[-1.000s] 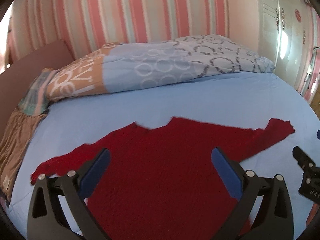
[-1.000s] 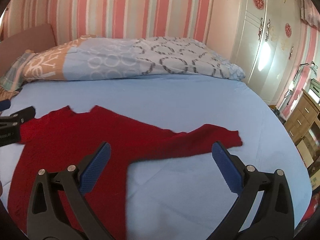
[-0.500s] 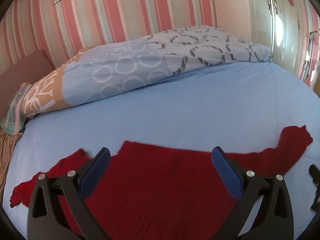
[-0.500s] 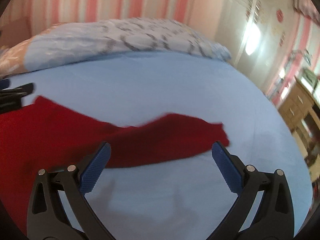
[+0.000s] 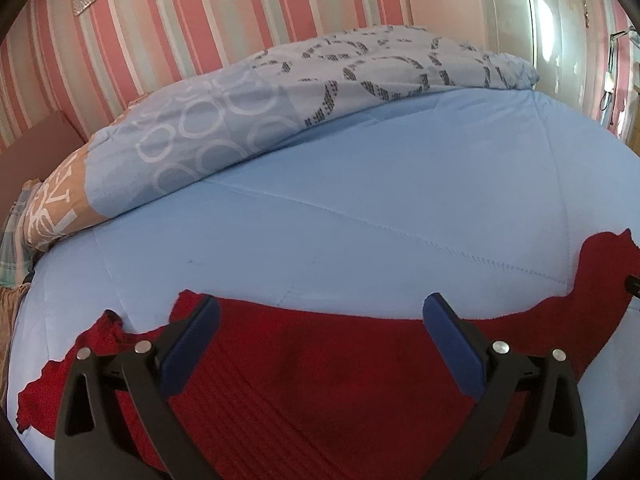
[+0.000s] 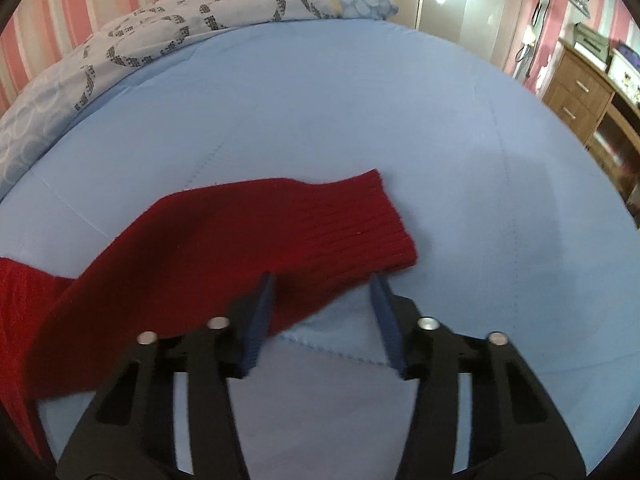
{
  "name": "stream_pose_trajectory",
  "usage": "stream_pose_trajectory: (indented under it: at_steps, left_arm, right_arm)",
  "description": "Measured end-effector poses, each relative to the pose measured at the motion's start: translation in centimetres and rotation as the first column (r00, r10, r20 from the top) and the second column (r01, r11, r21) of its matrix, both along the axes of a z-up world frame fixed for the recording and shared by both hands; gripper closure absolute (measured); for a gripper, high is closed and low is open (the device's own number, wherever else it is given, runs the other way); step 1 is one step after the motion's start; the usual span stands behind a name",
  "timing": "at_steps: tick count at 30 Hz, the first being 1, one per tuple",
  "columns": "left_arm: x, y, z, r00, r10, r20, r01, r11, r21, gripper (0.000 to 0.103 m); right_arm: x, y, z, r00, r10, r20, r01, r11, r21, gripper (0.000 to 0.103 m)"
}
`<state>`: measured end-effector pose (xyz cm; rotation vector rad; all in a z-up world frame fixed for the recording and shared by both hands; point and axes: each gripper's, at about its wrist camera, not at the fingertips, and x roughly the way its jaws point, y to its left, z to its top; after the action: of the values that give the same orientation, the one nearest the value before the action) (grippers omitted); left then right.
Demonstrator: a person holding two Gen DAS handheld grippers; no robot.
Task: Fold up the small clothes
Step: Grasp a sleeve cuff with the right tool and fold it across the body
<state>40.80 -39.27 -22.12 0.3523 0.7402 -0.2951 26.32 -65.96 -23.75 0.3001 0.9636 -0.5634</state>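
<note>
Red sweater (image 5: 320, 380) flat on bed (image 6: 400, 112) near its front edge. My right gripper (image 6: 322, 292), jaws just closing, half-narrowed, cuff between, pads not yet pinching. Sleeve (image 6: 248, 236) runs leftward toward body. My left gripper (image 5: 320, 344) wide, empty, over shoulder.

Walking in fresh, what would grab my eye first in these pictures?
The red sweater spread flat on the light blue bedsheet, its ribbed cuff reaching out to one side. Behind it a circle-patterned quilt lies bunched against the pink striped wall.
</note>
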Motion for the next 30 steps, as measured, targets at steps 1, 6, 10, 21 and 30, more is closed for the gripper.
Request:
stream_pose_trajectory:
  at_steps: [1, 6, 10, 21, 30]
  left_arm:
    - [0.2, -0.2, -0.2, 1.0, -0.002, -0.005, 0.002, 1.0, 0.002, 0.002]
    - [1.1, -0.6, -1.0, 1.0, 0.003, -0.024, -0.003, 1.0, 0.02, 0.002]
    - [1.5, -0.1, -1.0, 0.999, 0.015, -0.044, -0.014, 1.0, 0.015, 0.002]
    - [1.0, 6.5, 0.5, 0.996, 0.063, -0.056, -0.062, 0.998, 0.028, 0.002]
    - [0.7, 16.8, 1.4, 0.986, 0.151, -0.073, -0.147, 0.987, 0.068, 0.002]
  right_arm:
    - [0.3, 0.0, -0.2, 1.0, 0.007, -0.004, -0.007, 1.0, -0.001, 0.064]
    - [1.1, 1.6, 0.2, 0.998, 0.067, -0.022, -0.068, 0.994, -0.081, 0.095]
    - [1.0, 3.5, 1.7, 0.992, 0.122, 0.005, -0.12, 0.979, -0.163, 0.097]
    - [1.9, 15.0, 8.4, 0.927, 0.344, 0.147, -0.31, 0.926, -0.213, 0.097]
    - [6.5, 26.4, 7.7, 0.852, 0.505, 0.136, -0.493, 0.863, -0.115, 0.097]
